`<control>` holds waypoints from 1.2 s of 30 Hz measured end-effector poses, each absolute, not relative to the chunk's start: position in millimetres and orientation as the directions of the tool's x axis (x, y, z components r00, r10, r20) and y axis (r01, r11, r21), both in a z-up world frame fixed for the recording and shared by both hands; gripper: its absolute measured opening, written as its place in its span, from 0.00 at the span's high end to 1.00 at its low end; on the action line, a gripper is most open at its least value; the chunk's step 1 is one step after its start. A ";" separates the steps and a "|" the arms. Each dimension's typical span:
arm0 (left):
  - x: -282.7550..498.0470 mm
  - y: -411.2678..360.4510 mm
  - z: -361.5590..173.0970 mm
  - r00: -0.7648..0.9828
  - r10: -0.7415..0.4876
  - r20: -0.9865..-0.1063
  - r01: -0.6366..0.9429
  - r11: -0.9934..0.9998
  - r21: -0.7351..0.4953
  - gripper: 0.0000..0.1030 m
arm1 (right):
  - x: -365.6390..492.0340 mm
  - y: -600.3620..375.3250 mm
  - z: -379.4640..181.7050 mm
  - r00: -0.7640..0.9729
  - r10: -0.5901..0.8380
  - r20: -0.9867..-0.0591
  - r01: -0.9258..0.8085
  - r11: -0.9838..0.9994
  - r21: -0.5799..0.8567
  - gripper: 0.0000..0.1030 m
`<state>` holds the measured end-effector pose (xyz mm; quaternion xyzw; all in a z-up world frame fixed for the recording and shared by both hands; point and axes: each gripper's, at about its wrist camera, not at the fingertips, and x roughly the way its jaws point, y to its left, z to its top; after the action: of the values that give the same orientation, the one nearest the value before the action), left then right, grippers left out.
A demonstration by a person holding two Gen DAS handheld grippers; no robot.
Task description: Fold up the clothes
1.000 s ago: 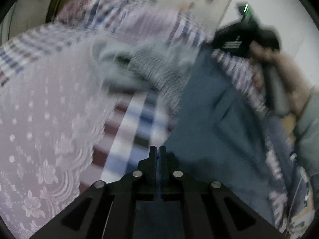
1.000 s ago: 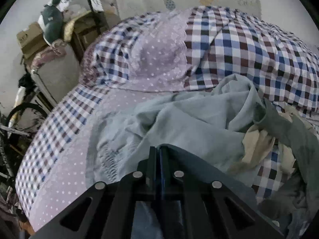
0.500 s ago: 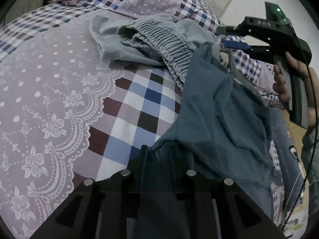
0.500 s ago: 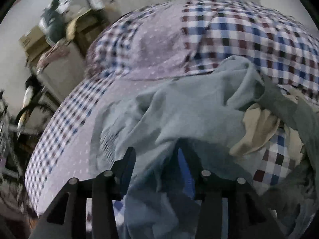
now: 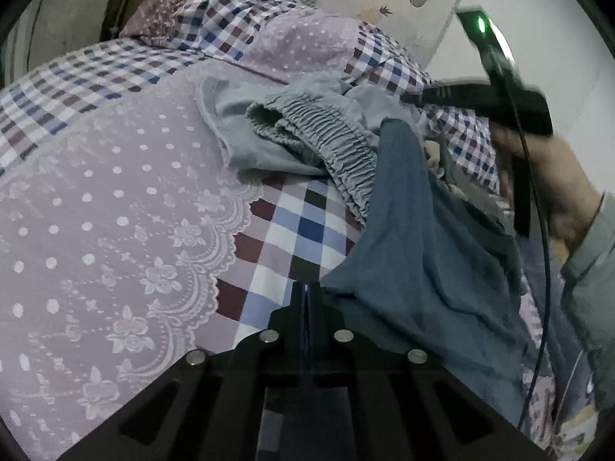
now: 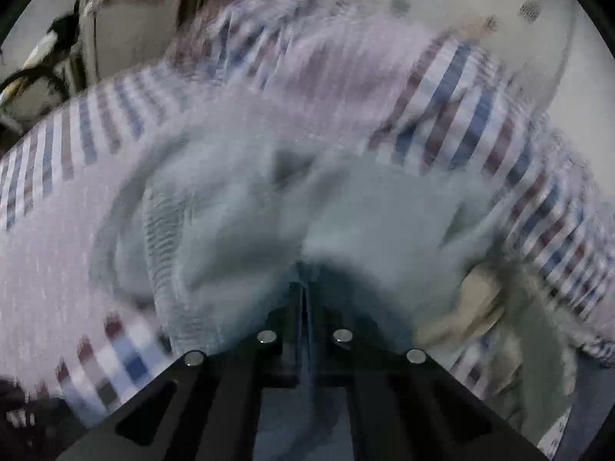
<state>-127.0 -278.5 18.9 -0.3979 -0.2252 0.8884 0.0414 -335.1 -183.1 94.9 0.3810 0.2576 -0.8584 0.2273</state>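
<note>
In the left wrist view we see our left tongs (image 5: 306, 292) pressed together with a fold of the dark teal garment (image 5: 419, 253) pinched between them, at that cloth's lower left edge. The teal garment is plain, matte and soft, and it rises from the tongs in a long creased sheet toward the upper right, draped over the bed (image 5: 96, 199) and over part of the pale grey-green garment (image 5: 303, 134). That paler piece lies crumpled behind it on the checked and dotted bedspread, its gathered elastic waistband turned toward us and curling down to the teal cloth's edge. At the right we see our right hand (image 5: 546, 176) gripping the black handle of the other tool, with a green light lit at its top and a thin black cable (image 5: 544, 269) hanging down past the sleeve. In the right wrist view everything is smeared by motion blur. Our right tongs (image 6: 305, 292) appear clenched, with the teal garment (image 6: 346, 288) gathered at their tips and bunching dark around them. Beyond it the pale grey-green garment (image 6: 238, 211) spreads in a rumpled heap on the bed (image 6: 50, 230), its ribbed waistband at the left, and a cream cloth (image 6: 476, 299) shows to the right, too blurred for us to tell more.
</note>
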 end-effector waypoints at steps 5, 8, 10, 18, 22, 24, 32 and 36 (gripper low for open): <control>-131.4 -280.5 4.0 -0.637 0.226 -0.737 0.147 -0.903 -0.404 1.00 | -340.7 -202.9 99.8 -0.662 -0.143 -0.736 0.545 -0.766 -0.341 1.00; -133.1 -289.4 1.1 -0.615 0.190 -0.765 0.197 -0.903 -0.382 0.99 | -336.3 -200.8 99.0 -0.640 -0.154 -0.753 0.551 -0.775 -0.310 1.00; -122.3 -303.7 -1.8 -0.617 0.202 -0.761 0.223 -0.882 -0.415 0.99 | -330.6 -189.8 106.7 -0.644 -0.173 -0.746 0.537 -0.796 -0.279 0.97; -114.5 -316.1 -1.8 -0.643 0.329 -0.692 0.156 -0.828 -0.538 0.61 | -301.6 -77.9 151.8 -0.622 -0.226 -0.750 0.446 -0.889 -0.102 0.65; -120.2 -300.7 4.3 -0.636 0.380 -0.672 0.072 -0.838 -0.541 0.45 | -272.0 -8.9 148.0 -0.588 -0.243 -0.772 0.402 -0.915 -0.019 0.62; -124.8 -290.8 8.0 -0.626 0.363 -0.690 0.043 -0.868 -0.496 0.45 | -252.1 29.0 143.0 -0.582 -0.247 -0.775 0.361 -0.932 0.026 0.62; -128.7 -253.8 30.9 -0.668 0.145 -0.730 -0.088 -0.989 -0.116 0.45 | -116.4 152.0 126.0 -0.642 -0.251 -0.725 0.240 -0.963 0.121 0.60; -124.2 -218.5 27.6 -0.675 0.078 -0.734 -0.192 -0.979 0.073 0.46 | -59.7 199.3 111.5 -0.673 -0.244 -0.698 0.199 -0.969 0.147 0.59</control>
<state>-124.2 -218.5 27.6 -0.3962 0.0720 0.9123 0.0742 -59.7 199.3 111.5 0.3857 -0.0292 -0.9142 0.1212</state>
